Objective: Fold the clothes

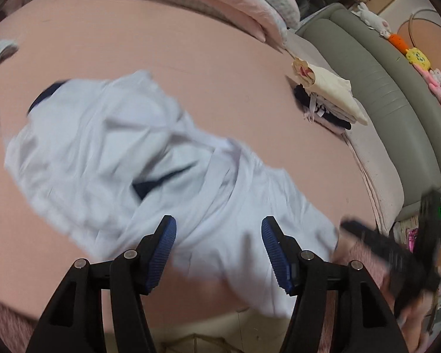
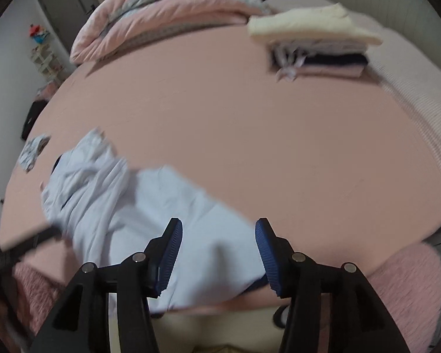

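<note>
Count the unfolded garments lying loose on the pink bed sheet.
2: a crumpled pale blue-white shirt with navy trim near the front edge, and a small grey patterned cloth at the far left. Others may lie out of view.

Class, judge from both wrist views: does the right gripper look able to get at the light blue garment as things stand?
Probably yes. The right gripper is open, with the light blue garment spread on the pink bed sheet directly under its fingers, and nothing lies between them.

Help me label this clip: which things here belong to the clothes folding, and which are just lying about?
Job:
crumpled pale blue garment
stack of folded clothes topped by a cream piece
left hand-held gripper
right hand-held gripper

Lying about:
rolled pink quilt
plush toys
small patterned cloth
</note>
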Demonstrator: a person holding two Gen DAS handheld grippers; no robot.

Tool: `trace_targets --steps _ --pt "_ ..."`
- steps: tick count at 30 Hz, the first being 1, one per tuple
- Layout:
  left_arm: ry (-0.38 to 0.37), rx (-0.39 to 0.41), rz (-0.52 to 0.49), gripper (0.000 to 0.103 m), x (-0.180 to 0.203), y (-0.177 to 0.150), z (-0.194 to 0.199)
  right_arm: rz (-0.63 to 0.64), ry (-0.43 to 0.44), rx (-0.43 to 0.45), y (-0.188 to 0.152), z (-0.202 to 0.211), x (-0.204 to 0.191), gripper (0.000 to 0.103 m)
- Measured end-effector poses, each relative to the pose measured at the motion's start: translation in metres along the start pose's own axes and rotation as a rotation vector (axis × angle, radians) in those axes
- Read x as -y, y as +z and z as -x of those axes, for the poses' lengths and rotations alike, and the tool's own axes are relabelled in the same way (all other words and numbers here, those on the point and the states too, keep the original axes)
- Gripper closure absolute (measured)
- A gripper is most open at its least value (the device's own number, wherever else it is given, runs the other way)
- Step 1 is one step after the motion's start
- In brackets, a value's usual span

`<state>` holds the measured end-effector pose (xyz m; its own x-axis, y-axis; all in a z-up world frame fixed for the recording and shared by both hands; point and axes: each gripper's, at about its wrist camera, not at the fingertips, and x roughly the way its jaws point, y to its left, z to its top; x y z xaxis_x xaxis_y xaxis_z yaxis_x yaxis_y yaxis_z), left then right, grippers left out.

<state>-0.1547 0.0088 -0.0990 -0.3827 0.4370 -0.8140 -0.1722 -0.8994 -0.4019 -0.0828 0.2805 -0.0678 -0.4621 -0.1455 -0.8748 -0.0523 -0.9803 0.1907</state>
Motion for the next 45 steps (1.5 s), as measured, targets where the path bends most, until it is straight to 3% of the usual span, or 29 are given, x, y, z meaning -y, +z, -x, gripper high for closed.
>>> trace_targets --steps 2,3,4,6,8,11,13,16,18,19,20,22,26,28,29,30,33,37,40,45 --pt "0.053 -0.043 -0.085 0.049 0.015 0.0 -0.028 0.04 0.002 -0.051 -0.008 -0.008 -0.008 0.052" --pt "0.08 -0.073 -0.123 0.081 0.018 -0.002 -0.04 0.064 0.012 -0.092 -0.013 -0.014 -0.012 0.052" --pt "0.121 -0.087 -0.142 0.089 0.018 -0.004 -0.047 0.086 0.03 -0.134 -0.018 -0.019 -0.015 0.052" --pt "0.148 -0.06 -0.109 0.089 0.007 -0.002 -0.04 0.129 0.068 -0.217 -0.027 -0.03 -0.022 0.052" --pt "0.204 -0.009 -0.06 0.089 -0.009 0.003 -0.024 0.159 0.026 -0.254 -0.032 -0.039 -0.025 0.052" --pt "0.363 0.085 -0.023 0.091 -0.034 0.014 0.009 0.171 -0.025 -0.245 -0.027 -0.048 -0.027 0.052" --pt "0.469 0.129 0.023 0.091 -0.056 0.02 0.032 0.184 -0.045 -0.194 -0.014 -0.052 -0.03 0.052" --pt "0.325 0.078 0.124 0.091 -0.086 0.022 0.053 0.201 -0.104 -0.1 0.012 -0.05 -0.039 0.052" --pt "0.209 0.032 0.101 0.089 -0.075 0.018 0.049 0.183 -0.1 -0.029 0.028 -0.033 -0.045 0.052" --pt "0.188 0.024 0.057 0.082 -0.064 0.014 0.043 0.204 -0.082 -0.022 0.026 -0.03 -0.052 0.052" --pt "0.187 0.02 0.014 0.075 -0.053 0.01 0.036 0.242 -0.055 -0.031 0.018 -0.03 -0.061 0.051" --pt "0.184 0.004 -0.015 0.044 -0.043 0.002 0.022 0.316 -0.001 -0.048 0.003 -0.03 -0.079 0.045" --pt "0.186 -0.017 0.034 0.043 -0.046 -0.009 0.004 0.463 0.108 -0.083 -0.027 -0.03 -0.115 0.035" --pt "0.197 -0.018 0.047 0.043 -0.047 -0.015 0.004 0.549 0.067 -0.086 -0.043 -0.051 -0.132 0.036" --pt "0.202 -0.019 0.052 0.043 -0.048 -0.019 0.005 0.567 0.039 -0.086 -0.047 -0.061 -0.136 0.053" --pt "0.2 -0.017 0.055 0.043 -0.05 -0.021 0.006 0.569 0.013 -0.085 -0.047 -0.07 -0.137 0.064" --pt "0.182 0.001 0.057 0.043 -0.05 -0.029 0.014 0.513 -0.009 -0.037 -0.035 -0.069 -0.132 0.078" --pt "0.145 0.016 0.053 0.043 -0.049 -0.029 0.015 0.438 -0.118 0.143 0.001 -0.031 -0.109 0.095" --pt "0.103 0.046 0.016 0.043 -0.037 -0.026 0.016 0.367 -0.186 0.212 0.015 -0.008 -0.087 0.095" --pt "0.038 0.054 -0.062 0.043 -0.011 -0.024 0.008 0.31 -0.387 0.279 0.025 0.01 -0.042 0.094"
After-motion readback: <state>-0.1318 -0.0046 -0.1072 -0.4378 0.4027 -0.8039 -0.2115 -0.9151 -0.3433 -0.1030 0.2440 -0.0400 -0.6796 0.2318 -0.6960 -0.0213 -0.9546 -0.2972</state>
